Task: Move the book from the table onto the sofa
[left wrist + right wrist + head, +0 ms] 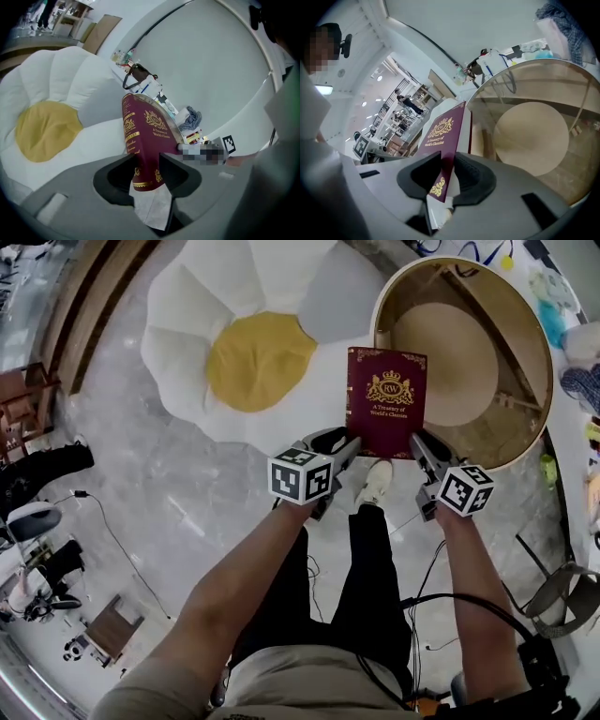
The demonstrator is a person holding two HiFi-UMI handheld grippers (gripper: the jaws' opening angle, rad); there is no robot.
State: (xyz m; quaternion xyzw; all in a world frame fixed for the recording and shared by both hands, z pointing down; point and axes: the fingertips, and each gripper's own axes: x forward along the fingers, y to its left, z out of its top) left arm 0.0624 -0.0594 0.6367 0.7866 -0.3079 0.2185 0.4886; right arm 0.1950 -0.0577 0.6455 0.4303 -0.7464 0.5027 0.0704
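A dark red hardback book (386,399) with gold print hangs in the air between a round wood-and-glass table (530,343) and a white flower-shaped sofa (187,334) with a yellow centre. My left gripper (349,442) is shut on the book's near left corner. My right gripper (419,444) is shut on its near right corner. In the left gripper view the book (145,136) stands edge-on between the jaws of the left gripper (147,166), with the sofa (47,129) behind it. In the right gripper view the right gripper (447,176) pinches the book's (443,136) cover, beside the table (529,136).
The person's white shoe (375,484) is on the grey floor below the book. Cables (122,549) trail across the floor at the left, near low furniture (112,629). A white counter with clutter (572,334) runs along the right edge.
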